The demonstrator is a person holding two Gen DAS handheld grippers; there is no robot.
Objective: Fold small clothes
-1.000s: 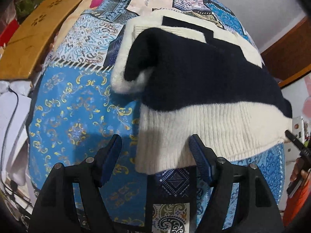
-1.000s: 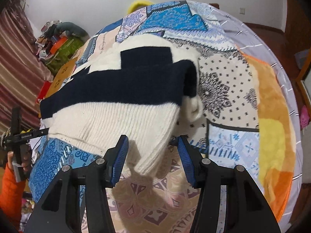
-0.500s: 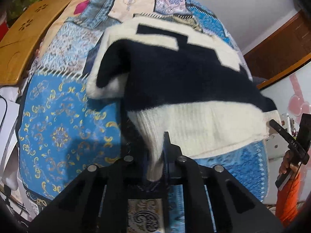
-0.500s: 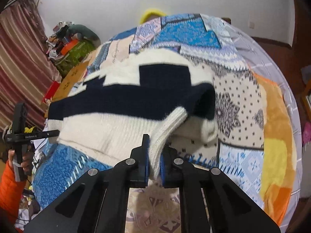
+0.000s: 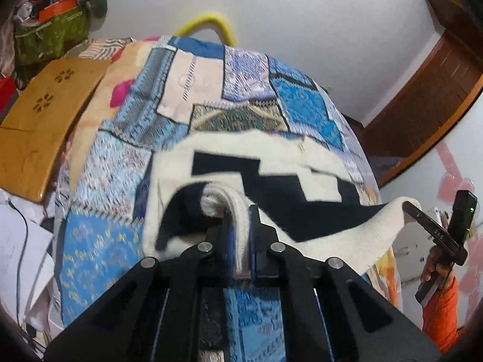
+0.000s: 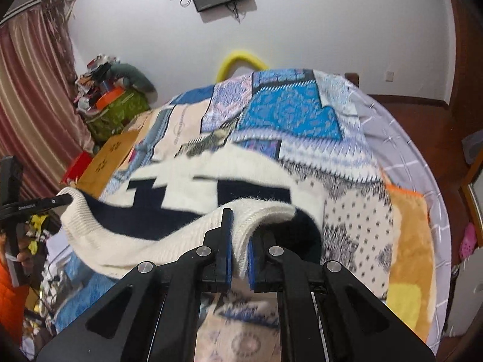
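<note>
The left wrist camera sits just behind the left gripper (image 5: pixel 241 235) and looks forward and down along its fingers, very near the sweater (image 5: pixel 302 211), over the bed cover (image 5: pixel 193 90) toward the white wall (image 5: pixel 317 30) and a wooden door (image 5: pixel 437 90) at the right edge. The right wrist camera sits the same way behind the right gripper (image 6: pixel 238 247), facing across the same bed toward the same wall, with a curtain (image 6: pixel 33 90) on its left edge. Both views share the sweater, the bed cover, the yellow hoop (image 5: pixel 211 22) behind the bed and the wall, and each one sees the other gripper at its side edge.
</note>
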